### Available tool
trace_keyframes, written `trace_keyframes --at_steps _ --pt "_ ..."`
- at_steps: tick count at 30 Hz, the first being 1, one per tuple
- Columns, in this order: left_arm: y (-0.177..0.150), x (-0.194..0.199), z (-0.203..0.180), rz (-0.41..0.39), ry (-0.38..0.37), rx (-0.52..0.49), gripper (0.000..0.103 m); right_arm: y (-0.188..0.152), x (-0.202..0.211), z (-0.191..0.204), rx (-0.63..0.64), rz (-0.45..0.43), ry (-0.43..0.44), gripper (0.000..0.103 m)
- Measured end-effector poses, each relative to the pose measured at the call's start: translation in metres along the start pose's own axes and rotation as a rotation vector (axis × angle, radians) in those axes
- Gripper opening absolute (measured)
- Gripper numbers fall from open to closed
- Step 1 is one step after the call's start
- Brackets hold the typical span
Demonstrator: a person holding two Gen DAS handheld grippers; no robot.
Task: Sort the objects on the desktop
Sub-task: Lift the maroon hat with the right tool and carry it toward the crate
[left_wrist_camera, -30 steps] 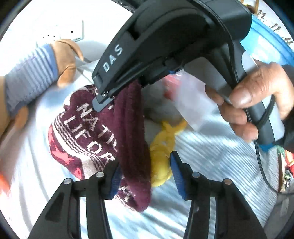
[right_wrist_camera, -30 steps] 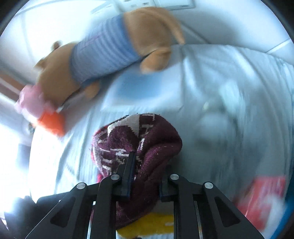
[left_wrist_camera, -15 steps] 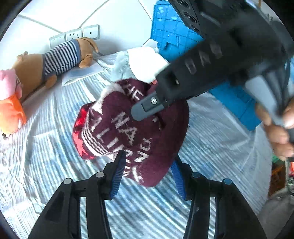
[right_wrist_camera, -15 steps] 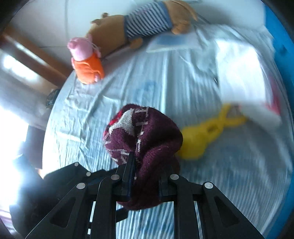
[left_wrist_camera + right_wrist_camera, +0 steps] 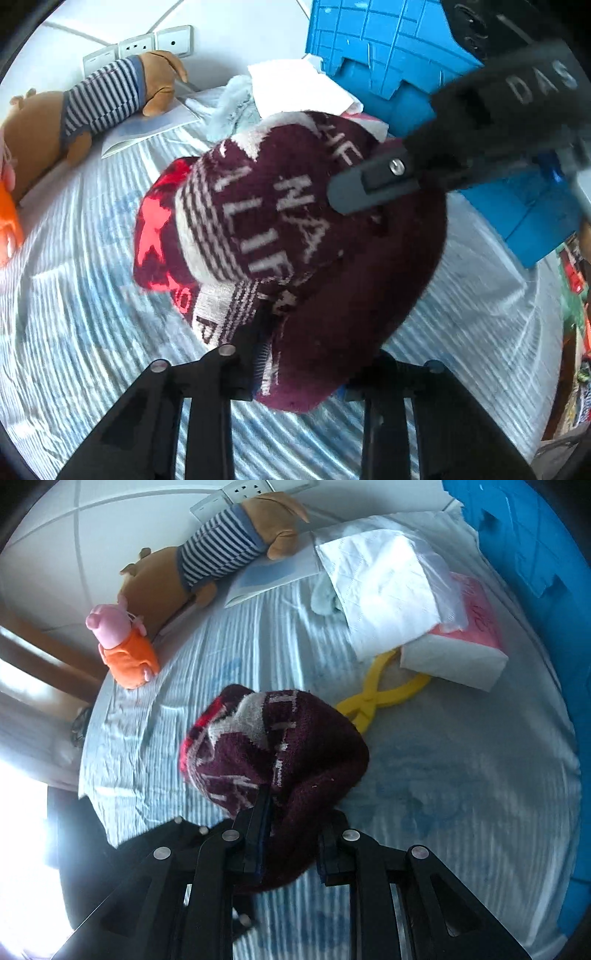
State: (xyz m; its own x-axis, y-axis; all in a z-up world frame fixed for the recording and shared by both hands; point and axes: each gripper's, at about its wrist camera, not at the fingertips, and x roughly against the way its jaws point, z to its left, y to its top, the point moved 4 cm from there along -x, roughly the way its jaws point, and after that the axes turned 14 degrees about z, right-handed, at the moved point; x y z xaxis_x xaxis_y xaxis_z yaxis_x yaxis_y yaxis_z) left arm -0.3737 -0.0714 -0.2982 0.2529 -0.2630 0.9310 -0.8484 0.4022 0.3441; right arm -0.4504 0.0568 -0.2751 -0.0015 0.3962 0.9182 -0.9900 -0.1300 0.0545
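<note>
1. My left tongs point(image 5: 299, 373) are closing on the maroon knit hat point(image 5: 295, 240); earlier they stood open around it.
2. My right tongs point(image 5: 291, 845) stay clamped on it, above the striped bedsheet point(image 5: 461, 775), so both share the hat, near the blue crate point(image 5: 388, 55).

Left gripper point(image 5: 299, 373) points steeply downward, its jaws closing on the maroon knit hat point(image 5: 295, 236) — fabric fills the gap between the fingers. Right gripper point(image 5: 291, 849) also points steeply down, jaws clamped on a fold of the same hat. In the left wrist view, the right gripper's black finger enters from the upper right — its tip presses on the hat's crown.
</note>
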Motion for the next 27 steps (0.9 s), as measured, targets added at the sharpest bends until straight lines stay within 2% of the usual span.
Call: trace_keyframes --at_steps 2,5,9,16,19,27 --pt "0.001 0.0 -0.011 0.002 0.032 -0.02 0.025 -0.003 0.0 -0.004 -0.001 -0.006 0.004 0.02" --pt "0.001 0.004 -0.008 -0.017 0.041 -0.039 0.023 -0.008 0.008 -0.006 0.008 -0.031 0.009 0.02" --pt "0.006 0.027 -0.019 -0.058 0.069 -0.073 0.022 -0.014 0.03 0.01 0.07 -0.088 -0.011 0.02" --pt "0.023 0.101 -0.023 -0.186 0.15 -0.1 0.022 -0.03 0.098 0.058 0.219 -0.264 -0.078 0.019" --pt "0.032 0.139 -0.032 -0.258 0.182 -0.132 0.022 -0.04 0.138 0.079 0.27 -0.37 -0.104 0.019" --pt "0.044 0.215 -0.056 -0.376 0.21 -0.213 0.022 -0.063 0.219 0.113 0.316 -0.537 -0.112 0.019"
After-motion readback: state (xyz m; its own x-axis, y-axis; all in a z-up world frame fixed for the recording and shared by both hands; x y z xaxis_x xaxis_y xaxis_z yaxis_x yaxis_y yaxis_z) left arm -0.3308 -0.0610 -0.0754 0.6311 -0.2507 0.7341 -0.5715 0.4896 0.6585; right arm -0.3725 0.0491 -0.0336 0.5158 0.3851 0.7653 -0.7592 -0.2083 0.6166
